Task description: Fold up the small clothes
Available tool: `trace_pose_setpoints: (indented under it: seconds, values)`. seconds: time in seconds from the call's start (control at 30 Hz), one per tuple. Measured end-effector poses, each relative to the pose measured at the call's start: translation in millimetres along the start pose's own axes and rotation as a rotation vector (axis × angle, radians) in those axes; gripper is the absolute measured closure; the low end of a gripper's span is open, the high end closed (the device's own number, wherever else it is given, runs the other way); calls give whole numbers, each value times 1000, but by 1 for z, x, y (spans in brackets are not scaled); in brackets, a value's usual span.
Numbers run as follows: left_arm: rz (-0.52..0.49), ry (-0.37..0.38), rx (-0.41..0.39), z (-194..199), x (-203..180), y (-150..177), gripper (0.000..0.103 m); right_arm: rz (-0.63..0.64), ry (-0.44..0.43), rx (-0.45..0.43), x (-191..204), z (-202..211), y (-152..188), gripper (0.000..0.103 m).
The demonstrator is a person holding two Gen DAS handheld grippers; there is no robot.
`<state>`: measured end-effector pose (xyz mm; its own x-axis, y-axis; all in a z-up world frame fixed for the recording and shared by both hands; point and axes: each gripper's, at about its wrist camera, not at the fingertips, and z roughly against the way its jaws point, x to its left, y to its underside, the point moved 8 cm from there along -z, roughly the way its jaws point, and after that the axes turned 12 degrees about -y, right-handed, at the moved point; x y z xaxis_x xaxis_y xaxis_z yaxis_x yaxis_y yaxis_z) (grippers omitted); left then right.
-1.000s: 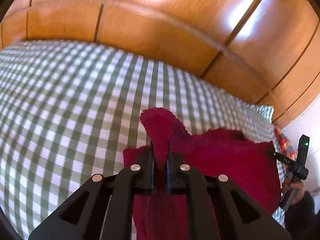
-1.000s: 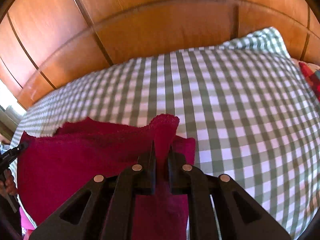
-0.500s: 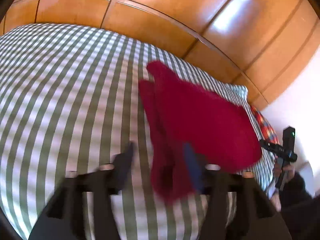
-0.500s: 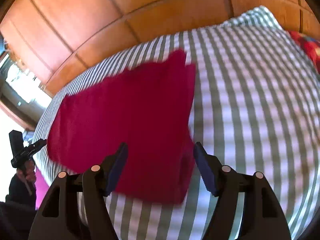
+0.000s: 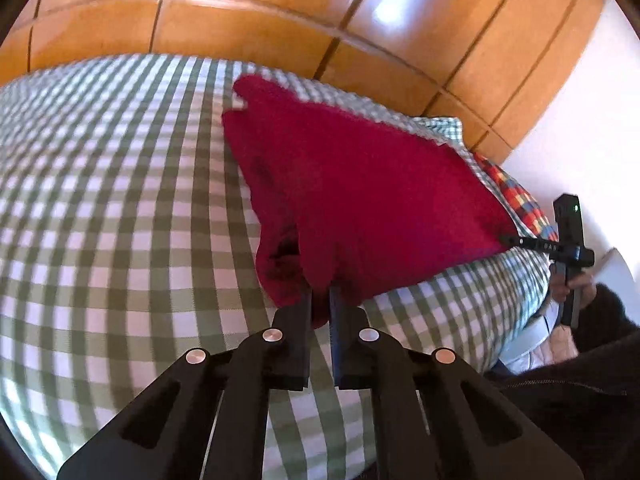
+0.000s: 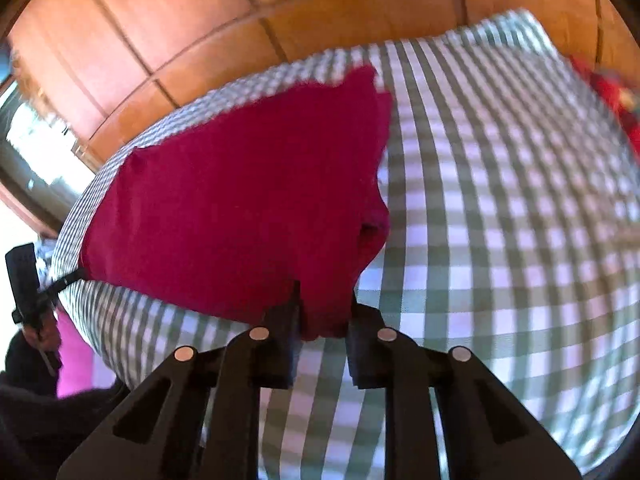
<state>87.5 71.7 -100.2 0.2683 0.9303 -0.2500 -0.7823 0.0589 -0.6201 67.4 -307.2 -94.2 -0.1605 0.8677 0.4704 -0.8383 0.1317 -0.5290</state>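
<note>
A dark red cloth [image 5: 360,200] lies folded on a green-and-white checked bedcover [image 5: 120,220]. My left gripper [image 5: 319,300] is shut on the cloth's near left corner. In the right wrist view the same cloth [image 6: 240,208] fills the middle left, and my right gripper [image 6: 324,300] has its jaws narrowly parted around the near right corner, closing on it. Each gripper shows in the other's view, at the far corner of the cloth: the right one [image 5: 552,246] and the left one [image 6: 44,292].
A wooden panelled headboard [image 5: 280,20] runs behind the bed. A multicoloured checked fabric [image 5: 516,196] lies at the bed's right edge. A pink item [image 6: 76,360] sits beside the bed at the left. The person's dark sleeve [image 5: 580,392] is low right.
Both grippers let go of the cloth after laying it over, pulled back to the near fold edge, and have closed again on its near corners.
</note>
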Motion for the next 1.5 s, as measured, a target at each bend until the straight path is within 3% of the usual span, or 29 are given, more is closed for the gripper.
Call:
trace_pose_setpoints:
  seconds: [0.13,0.27,0.33,0.5,0.57,0.6,0.67,0.73,0.97,1.17,1.2,1.23,1.27,1.3,1.37,1.5]
  values:
    - [-30,45,-10,26,-5,12,97,43,17,26,4,22,16,87]
    - [-10,46,99,11,-7,61,97,-15,46,100,-17,9,55,87]
    - [22,45,123,6,-5,75,97,-32,42,94,-22,7,65,87]
    - [61,57,113,12,-4,72,97,-29,42,93,-19,8,64,85]
    - [67,73,111,18,-5,65,96,-29,29,94,-14,9,62,76]
    - [87,91,101,23,-5,58,93,-21,35,87,-11,12,57,64]
    - [127,101,50,35,0,42,69,-24,27,62,-8,19,45,43]
    - [158,110,-7,44,6,23,57,-23,34,15,-10,27,29,41]
    - [282,37,-52,-1,31,-48,57,-59,75,-96,-17,5,-46,41]
    - [281,7,-32,-42,26,-87,60,-94,142,-117,-40,-31,-97,42]
    - [275,6,-25,-47,23,-89,64,-104,161,-110,-46,-39,-104,46]
    - [264,1,-12,-53,20,-92,75,-110,161,-99,-50,-45,-106,53]
    - [250,-9,-6,-56,17,-93,91,-113,152,-77,-52,-53,-108,80]
    - [229,-32,-13,-57,16,-94,95,-110,148,-61,-53,-58,-109,95]
    - [208,-69,-51,-50,14,-96,96,-82,156,-82,-48,-54,-113,96]
    - [224,-119,-134,-32,21,-109,96,-86,142,-222,-40,-26,-128,96]
